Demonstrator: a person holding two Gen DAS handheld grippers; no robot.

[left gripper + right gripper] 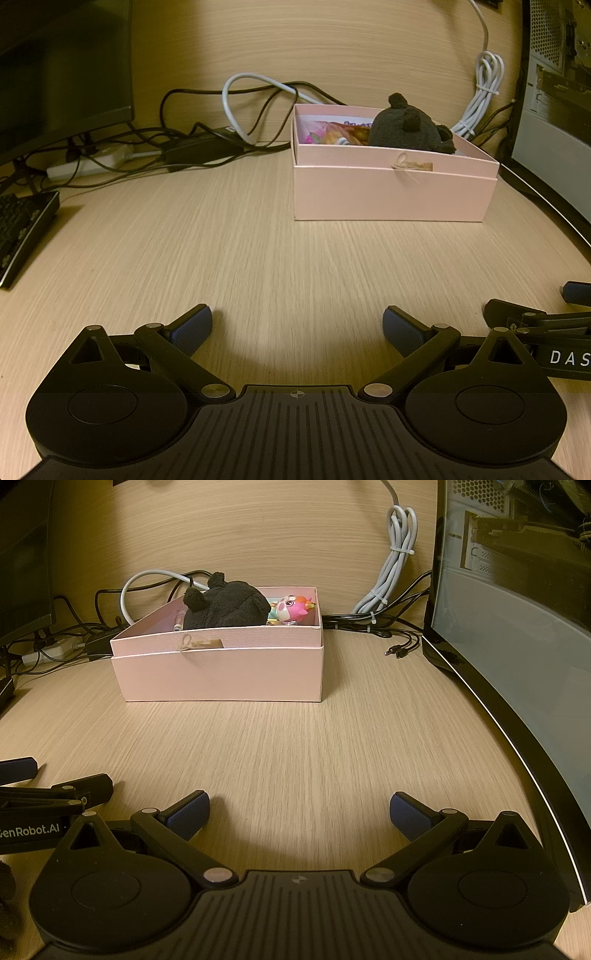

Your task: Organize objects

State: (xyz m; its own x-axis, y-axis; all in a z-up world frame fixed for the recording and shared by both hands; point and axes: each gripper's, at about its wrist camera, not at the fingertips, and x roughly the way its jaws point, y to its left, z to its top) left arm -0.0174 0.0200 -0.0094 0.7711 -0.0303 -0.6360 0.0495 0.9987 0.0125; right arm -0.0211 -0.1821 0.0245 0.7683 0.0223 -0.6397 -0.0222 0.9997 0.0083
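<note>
Both claws sit low over the desk with nothing in them: the left gripper spread wide, the right gripper just as wide beside it. Ahead of both stands the pink box, its long side facing them. It lies forward and right of the left claw, forward and a little left of the right one, so neither looks clearly nearer. Inside, the black plush fills the left part, the pink toy the right

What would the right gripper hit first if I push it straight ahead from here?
Bare desk first, then probably the front wall of the pink box, toward its right end. The open right gripper holds nothing; depth is uncertain.
</note>
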